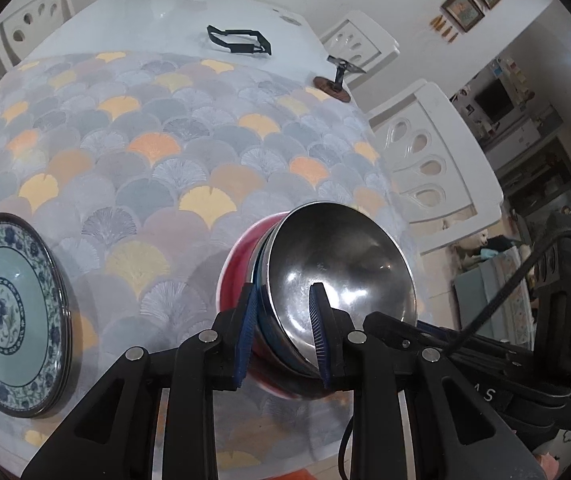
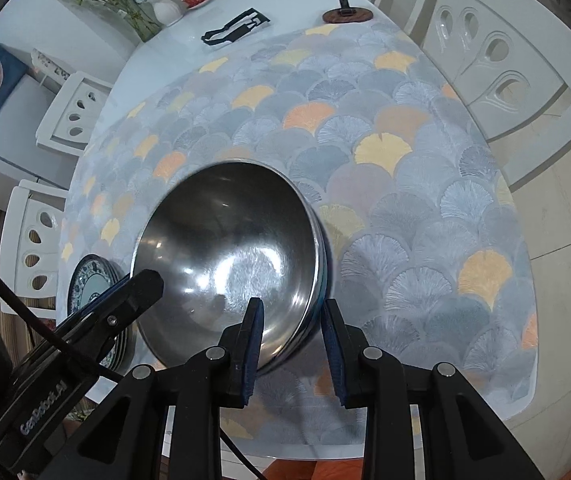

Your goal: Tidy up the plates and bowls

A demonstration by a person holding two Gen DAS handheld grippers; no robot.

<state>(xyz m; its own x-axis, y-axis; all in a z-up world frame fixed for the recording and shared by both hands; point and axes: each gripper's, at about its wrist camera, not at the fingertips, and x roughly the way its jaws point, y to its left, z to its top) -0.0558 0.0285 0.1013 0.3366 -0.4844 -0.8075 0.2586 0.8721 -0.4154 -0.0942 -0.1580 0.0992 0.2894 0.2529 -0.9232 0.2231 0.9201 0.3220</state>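
I hold the bowl stack [image 1: 325, 280] over the table [image 1: 125, 152] with both tongs, left [image 1: 283, 332] and right [image 2: 293, 340], each pinching a rim, so I should lower it level and release both together.

The steel bowl [image 2: 229, 256] is gleaming, polished and smooth. The patterned plate [image 1: 7, 316] is looking like glazed ceramic. The tablecloth [image 1: 165, 152] is lying matt; the bare tabletop [image 1: 157, 20] is shining glossy.
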